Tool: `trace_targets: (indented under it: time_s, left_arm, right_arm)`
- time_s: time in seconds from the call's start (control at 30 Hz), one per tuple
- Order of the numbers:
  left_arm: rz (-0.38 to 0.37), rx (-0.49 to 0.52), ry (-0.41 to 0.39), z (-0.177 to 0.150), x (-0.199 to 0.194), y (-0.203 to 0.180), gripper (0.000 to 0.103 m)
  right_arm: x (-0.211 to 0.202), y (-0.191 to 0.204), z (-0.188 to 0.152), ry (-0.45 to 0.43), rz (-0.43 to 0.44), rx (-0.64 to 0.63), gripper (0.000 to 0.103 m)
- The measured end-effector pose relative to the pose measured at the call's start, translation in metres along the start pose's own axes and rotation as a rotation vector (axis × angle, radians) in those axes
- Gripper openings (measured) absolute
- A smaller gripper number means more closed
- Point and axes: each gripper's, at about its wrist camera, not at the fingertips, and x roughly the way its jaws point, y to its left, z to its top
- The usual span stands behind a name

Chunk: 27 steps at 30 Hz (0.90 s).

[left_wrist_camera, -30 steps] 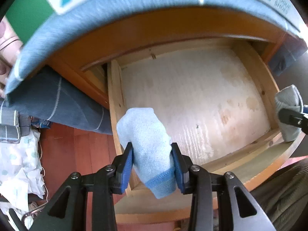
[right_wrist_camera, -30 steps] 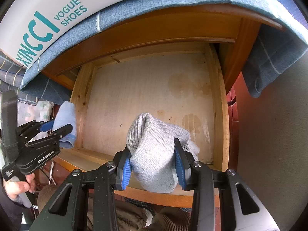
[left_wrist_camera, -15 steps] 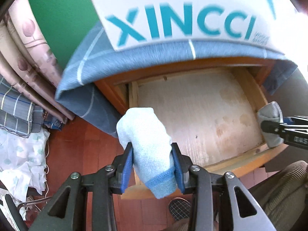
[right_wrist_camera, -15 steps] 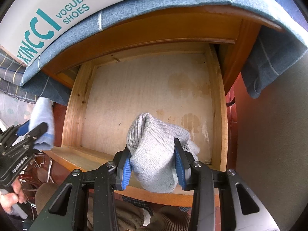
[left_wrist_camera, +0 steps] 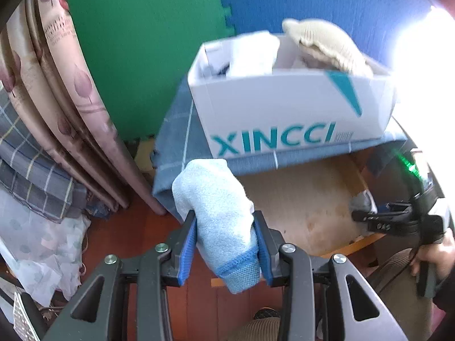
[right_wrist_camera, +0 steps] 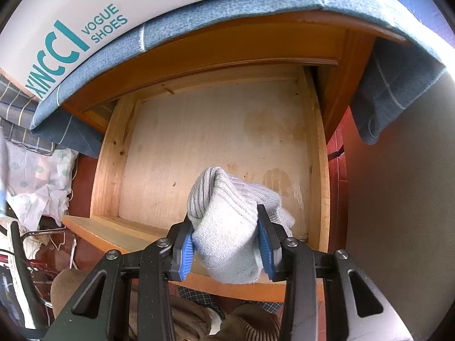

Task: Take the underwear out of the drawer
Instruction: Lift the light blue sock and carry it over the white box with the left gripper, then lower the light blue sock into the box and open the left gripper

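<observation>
My left gripper (left_wrist_camera: 226, 244) is shut on a rolled light-blue garment (left_wrist_camera: 219, 210) and holds it high, in front of the white shoe box (left_wrist_camera: 287, 113) on the cabinet top. My right gripper (right_wrist_camera: 226, 251) is shut on a rolled grey ribbed garment (right_wrist_camera: 230, 227) above the front of the open wooden drawer (right_wrist_camera: 109, 167). The drawer's pale bottom is bare. In the left wrist view the right gripper (left_wrist_camera: 366, 213), with a hand on it, shows at the right edge with the grey garment (left_wrist_camera: 362, 203) over the drawer (left_wrist_camera: 301, 199).
The shoe box holds a white and a beige folded garment (left_wrist_camera: 327, 45). A blue checked cloth (left_wrist_camera: 184, 142) drapes the cabinet. Curtains (left_wrist_camera: 65, 99) and piled fabric (left_wrist_camera: 37, 236) stand at the left; a green and blue wall lies behind. The person's knees (right_wrist_camera: 199, 321) are below the drawer front.
The left gripper rose with the blue garment from drawer height to the level of the shoe box, leaving the right wrist view. The right gripper stayed still with the grey garment.
</observation>
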Motion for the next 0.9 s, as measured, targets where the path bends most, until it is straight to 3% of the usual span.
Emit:
trace_targets:
  time_s: [0.27,0.53,0.7,0.9]
  left_arm:
    - [-0.010,-0.054,-0.099,0.039,-0.047,0.023,0.038]
    - [-0.062,-0.127,-0.184,0.113,-0.073,0.051,0.038]
    - [-0.082,-0.119,-0.190,0.153,-0.061,0.051,0.038]
    - [-0.097,-0.100,-0.115,0.177,-0.014,0.038,0.038]
  right_arm:
    - [0.000,0.000,-0.001,-0.006,0.000,0.000,0.036]
    - [-0.001,0.001,-0.003,-0.010,0.004,-0.003,0.036]
    - [-0.001,0.000,-0.003,-0.012,0.011,0.003,0.036]
    - [-0.002,-0.005,-0.002,-0.015,0.024,0.015,0.036]
